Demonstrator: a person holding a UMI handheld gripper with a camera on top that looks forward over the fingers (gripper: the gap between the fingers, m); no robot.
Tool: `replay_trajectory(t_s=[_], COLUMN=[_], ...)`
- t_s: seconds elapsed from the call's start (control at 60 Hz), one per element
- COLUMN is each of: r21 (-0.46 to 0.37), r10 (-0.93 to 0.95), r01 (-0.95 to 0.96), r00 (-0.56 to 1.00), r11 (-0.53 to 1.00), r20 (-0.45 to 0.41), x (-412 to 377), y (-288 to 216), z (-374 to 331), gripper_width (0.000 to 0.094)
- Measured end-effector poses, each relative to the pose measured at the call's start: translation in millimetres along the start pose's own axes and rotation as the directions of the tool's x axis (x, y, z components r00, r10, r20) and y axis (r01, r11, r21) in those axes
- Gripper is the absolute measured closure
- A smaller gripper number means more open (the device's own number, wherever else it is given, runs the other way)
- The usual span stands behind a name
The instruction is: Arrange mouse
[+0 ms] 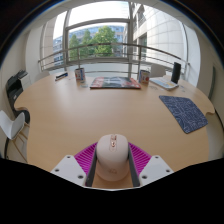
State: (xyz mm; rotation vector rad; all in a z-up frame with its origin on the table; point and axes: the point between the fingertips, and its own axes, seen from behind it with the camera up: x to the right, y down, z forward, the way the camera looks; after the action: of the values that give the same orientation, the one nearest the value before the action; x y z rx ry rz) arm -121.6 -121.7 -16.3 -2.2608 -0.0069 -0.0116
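Observation:
A pale beige computer mouse (112, 158) with a scroll wheel sits between my two fingers, its front pointing away from me. My gripper (112, 148) is shut on it, the magenta pads (87, 155) pressing its two sides. It hangs over the near part of a round wooden table (70, 110). A dark patterned mouse mat (184, 112) lies on the table ahead and to the right, beyond the fingers.
At the table's far edge lie a flat dark tablet or book (115, 83), a small box (79, 73), a cup (145, 74), a dark speaker (176, 72) and a white paper (165, 84). Chairs (12, 125) stand on the left. Windows are behind.

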Motion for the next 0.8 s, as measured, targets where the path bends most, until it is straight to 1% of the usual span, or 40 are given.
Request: replay_trajectory(t_s=[0.133,0.183,0.217,0.283,0.35,0.45,0.517,0.567,0.6,0.65,0.667,0.7,0.717,0.733,0.8], r21=[-0.004,-0.01,-0.016,-0.016,0.048,0.204,0.305,0.37,0.399,0.423,0.419,0.428,0.414,0.405,0.336], r10=[-0.007,-0.024,-0.022,0.003,-0.006,-0.032,-0.051,-0.06,-0.054,-0.048,-0.041,-0.035,-0.031,-0.031,-0.036], r01=[0.007,0.024,0.021,-0.002,0.002,-0.001,-0.007,-0.013,-0.018,-0.019,-0.02,-0.019,-0.014,-0.006,0.03], r00=[1.0,1.0,1.0,0.999,0.996,0.987,0.982,0.981,0.984,0.988,0.99,0.992,0.994,0.996,0.999], r11=[1.0,1.0,1.0,1.0,0.999,0.979,0.952,0.929,0.917,0.906,0.908,0.904,0.91,0.914,0.941], r20=[-0.014,-0.02,-0.011,0.036,0.085,0.16,0.183,0.185,0.169,0.146,0.137,0.119,0.102,0.084,0.012], x=[-5,-2,-2,-8,-21,-20,8,40,64,117,129,174,184,202,267], y=[-3,-4,-5,-15,-53,-139,-194,-237,-261,-276,-284,-282,-294,-294,-276], z=[-2,0,2,-1,-24,-61,-81,-93,-95,-87,-82,-66,-64,-54,-8], gripper_width=[0.0508,0.0519,0.0529,0.0529,0.0528,0.0529,0.0531,0.053,0.053,0.0531,0.0531,0.0532,0.0532,0.0531,0.0531])
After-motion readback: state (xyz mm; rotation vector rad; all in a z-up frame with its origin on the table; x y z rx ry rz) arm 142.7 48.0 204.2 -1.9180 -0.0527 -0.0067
